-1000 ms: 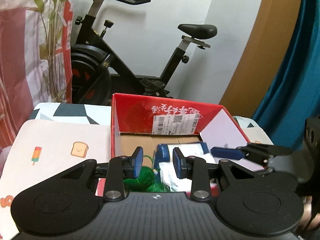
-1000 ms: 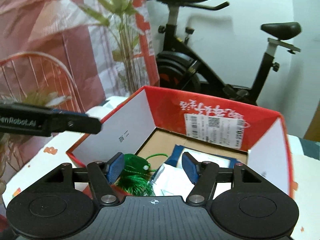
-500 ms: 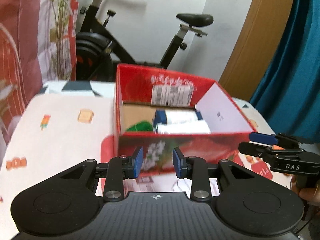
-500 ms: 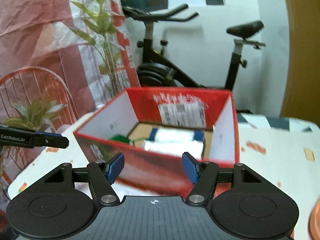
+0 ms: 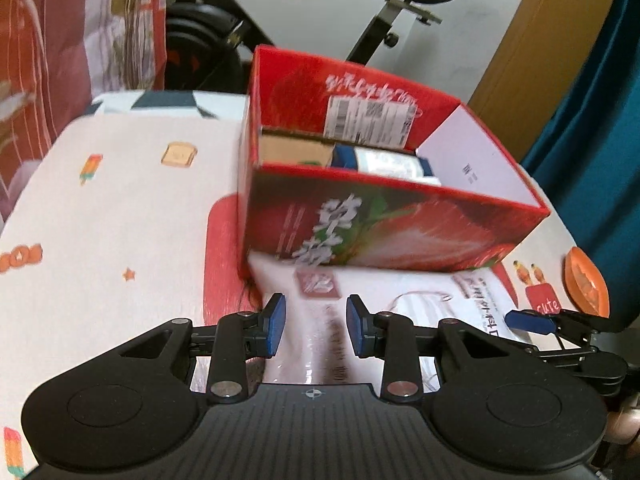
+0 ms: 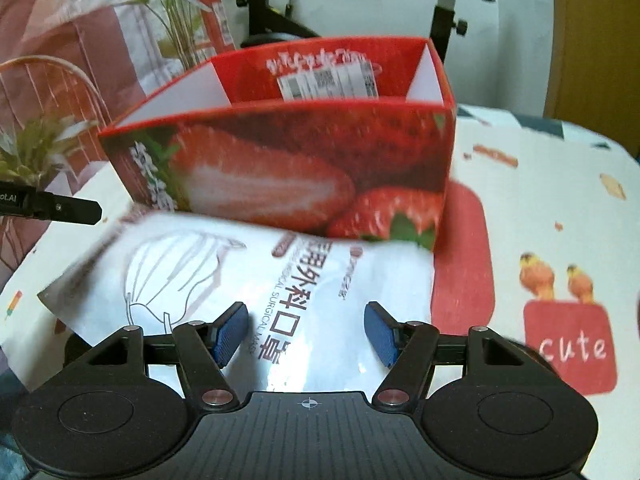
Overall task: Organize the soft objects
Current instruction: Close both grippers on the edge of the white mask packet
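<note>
A white surgical-mask pack (image 6: pixel 280 280) lies flat on the table in front of the red strawberry box (image 6: pixel 304 160). It also shows in the left wrist view (image 5: pixel 400 300) below the box (image 5: pixel 380 232). A blue-and-white packet (image 5: pixel 384 164) lies inside the box. My left gripper (image 5: pixel 316 326) is open and empty just above the pack's near left part. My right gripper (image 6: pixel 308 332) is open wide and empty over the pack's near edge. The right gripper's fingertip (image 5: pixel 528 319) shows at the right of the left wrist view.
The table has a white cartoon-print cloth (image 5: pixel 120 200) with a red patch (image 6: pixel 464 264) under the box. An orange dish (image 5: pixel 586 288) sits at the right edge. An exercise bike (image 5: pixel 224 36) and a plant (image 6: pixel 176 12) stand behind the table.
Both grippers have drawn back from over the box's inside and come down in front of it. The white mask pack has come into view under them. Both stay open.
</note>
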A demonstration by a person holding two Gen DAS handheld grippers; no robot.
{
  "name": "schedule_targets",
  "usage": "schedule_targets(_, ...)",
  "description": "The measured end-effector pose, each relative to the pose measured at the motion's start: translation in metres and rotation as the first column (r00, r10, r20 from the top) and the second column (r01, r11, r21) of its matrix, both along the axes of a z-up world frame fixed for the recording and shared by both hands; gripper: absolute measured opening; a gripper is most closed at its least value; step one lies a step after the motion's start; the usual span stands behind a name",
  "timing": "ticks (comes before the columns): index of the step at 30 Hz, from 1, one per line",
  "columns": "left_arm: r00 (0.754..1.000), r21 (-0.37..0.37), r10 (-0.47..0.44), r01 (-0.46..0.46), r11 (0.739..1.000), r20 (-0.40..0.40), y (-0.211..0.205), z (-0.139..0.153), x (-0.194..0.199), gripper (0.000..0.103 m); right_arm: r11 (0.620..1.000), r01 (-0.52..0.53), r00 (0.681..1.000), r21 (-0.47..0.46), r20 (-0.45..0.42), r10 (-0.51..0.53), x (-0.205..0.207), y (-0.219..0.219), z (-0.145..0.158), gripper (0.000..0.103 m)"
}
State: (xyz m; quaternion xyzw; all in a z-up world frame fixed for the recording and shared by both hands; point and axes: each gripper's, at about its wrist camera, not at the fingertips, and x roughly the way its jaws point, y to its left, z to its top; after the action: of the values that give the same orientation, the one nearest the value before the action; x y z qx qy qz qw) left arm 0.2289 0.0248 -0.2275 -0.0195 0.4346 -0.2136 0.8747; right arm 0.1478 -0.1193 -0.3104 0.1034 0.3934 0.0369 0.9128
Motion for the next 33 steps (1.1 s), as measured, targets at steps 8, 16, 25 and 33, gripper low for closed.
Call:
schedule_targets(8,0.999,-0.021,0.011,-0.012,1.0,-0.03,0.001,-0.013,0.003,0.039,0.999,0.007,1.0,0.033,-0.004,-0.007,-0.005,-0.007,-0.01,0.065)
schedule_targets(16,1.0,0.002,0.006,-0.006,1.0,-0.015,-0.001,-0.028,-0.001,0.052,0.999,0.012,1.0,0.037,0.0,-0.012,-0.003,-0.009,-0.009,0.065)
schedule_targets(25,0.999,-0.012,0.047,-0.047,0.999,0.007,0.0,-0.041,-0.02,0.052,0.992,0.095,0.995,0.085,-0.021,-0.093,-0.001,-0.021,-0.003,0.068)
schedule_targets(33,0.994,-0.064,0.112,-0.113,0.992,-0.015,0.008,-0.054,-0.026,0.052,0.985,0.112,0.994,0.128,-0.031,-0.109,0.004,-0.033,-0.009,0.068)
